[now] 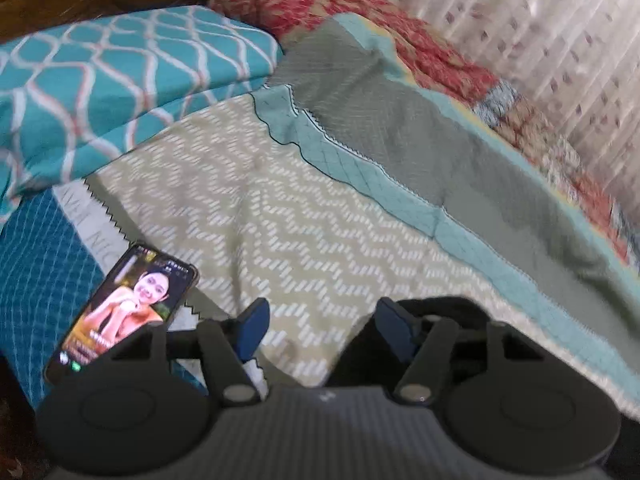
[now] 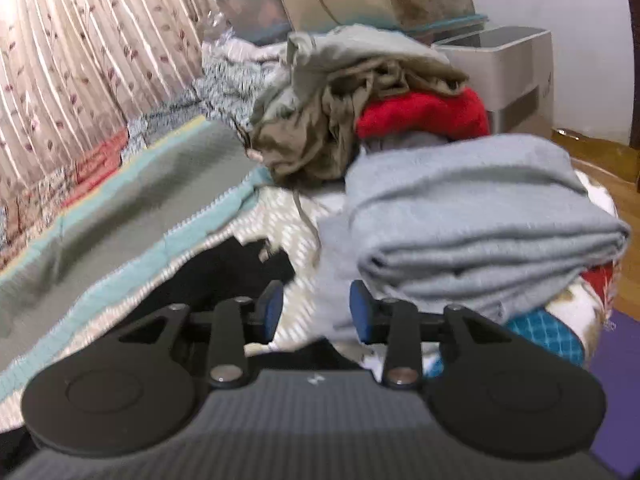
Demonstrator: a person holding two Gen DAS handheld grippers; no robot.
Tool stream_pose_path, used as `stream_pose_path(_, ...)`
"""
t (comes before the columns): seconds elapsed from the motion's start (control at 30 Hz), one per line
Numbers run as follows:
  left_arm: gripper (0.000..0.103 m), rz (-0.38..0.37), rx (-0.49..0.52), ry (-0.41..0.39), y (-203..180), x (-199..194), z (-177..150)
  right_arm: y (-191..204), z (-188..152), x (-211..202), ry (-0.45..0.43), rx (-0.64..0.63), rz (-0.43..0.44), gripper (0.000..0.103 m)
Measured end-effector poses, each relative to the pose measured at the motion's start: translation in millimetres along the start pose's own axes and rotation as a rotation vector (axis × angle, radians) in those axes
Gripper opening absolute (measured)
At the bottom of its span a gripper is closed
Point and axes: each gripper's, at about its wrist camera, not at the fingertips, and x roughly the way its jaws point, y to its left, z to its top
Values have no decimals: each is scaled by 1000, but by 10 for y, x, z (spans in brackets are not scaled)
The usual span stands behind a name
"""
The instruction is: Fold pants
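Black pants lie on the bed, mostly hidden under the grippers: a dark patch shows by the right finger in the left wrist view (image 1: 440, 312) and left of the fingers in the right wrist view (image 2: 224, 268). My left gripper (image 1: 322, 330) is open and empty, low over the zigzag bedspread (image 1: 280, 216). My right gripper (image 2: 316, 312) is open and empty, just in front of a folded grey garment (image 2: 472, 224).
A lit phone (image 1: 124, 312) lies left of the left gripper. A teal patterned pillow (image 1: 108, 80) and a grey-teal quilt (image 1: 440, 152) lie beyond. A pile of olive and red clothes (image 2: 360, 112) sits behind the folded grey garment. Curtains (image 2: 80, 60) line the far side.
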Motion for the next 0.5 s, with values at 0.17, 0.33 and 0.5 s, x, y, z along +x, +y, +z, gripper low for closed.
stream_pose_path(0.17,59,-131,205,17,-765,-156,-151,86,-105,387,108,-39,-21,51)
stream_pose_path(0.33,64,-322,591,111,-2067,-37,-796,243,-354,611,129,-178,-42,46)
stream_pose_path(0.5,69,-310,943,187,-2918,435,-1593,376,-387,514,81,-310,-40,31)
